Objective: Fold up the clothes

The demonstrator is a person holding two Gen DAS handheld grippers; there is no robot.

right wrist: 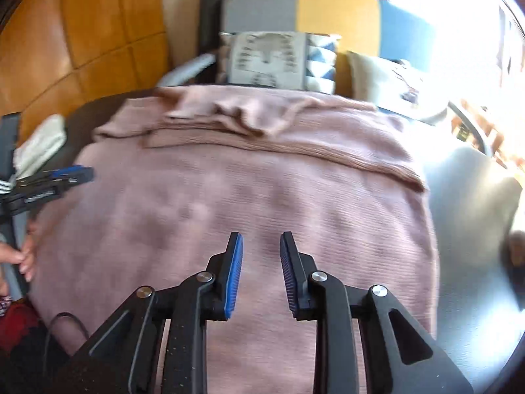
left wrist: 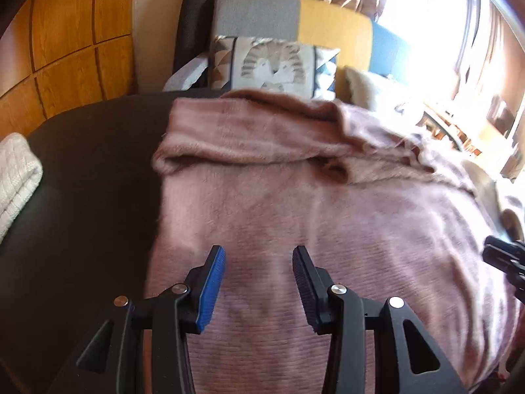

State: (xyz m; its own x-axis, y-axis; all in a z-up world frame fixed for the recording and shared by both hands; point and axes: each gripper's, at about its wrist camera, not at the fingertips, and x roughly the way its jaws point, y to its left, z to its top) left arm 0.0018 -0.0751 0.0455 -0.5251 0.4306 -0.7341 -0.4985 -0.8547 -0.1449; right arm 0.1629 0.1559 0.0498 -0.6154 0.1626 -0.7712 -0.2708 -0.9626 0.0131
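A pink knit sweater (left wrist: 295,197) lies spread on a dark round table (left wrist: 92,177), its far part folded over toward me in a rumpled band (right wrist: 249,121). My left gripper (left wrist: 259,256) hovers over the sweater's near left part, open, with nothing between its blue pads. My right gripper (right wrist: 261,243) hangs over the middle of the sweater (right wrist: 229,203), jaws apart and empty. The right gripper's tip (left wrist: 502,256) shows at the right edge of the left wrist view. The left gripper (right wrist: 62,177) shows at the left edge of the right wrist view.
A folded white knit cloth (left wrist: 16,177) lies on the table's left side. Behind the table stands a sofa with patterned cushions (left wrist: 272,65) and grey, yellow and blue backs. A wooden panel wall (left wrist: 65,39) is at the left, a bright window at the right. A person's hand (right wrist: 26,252) holds the left gripper.
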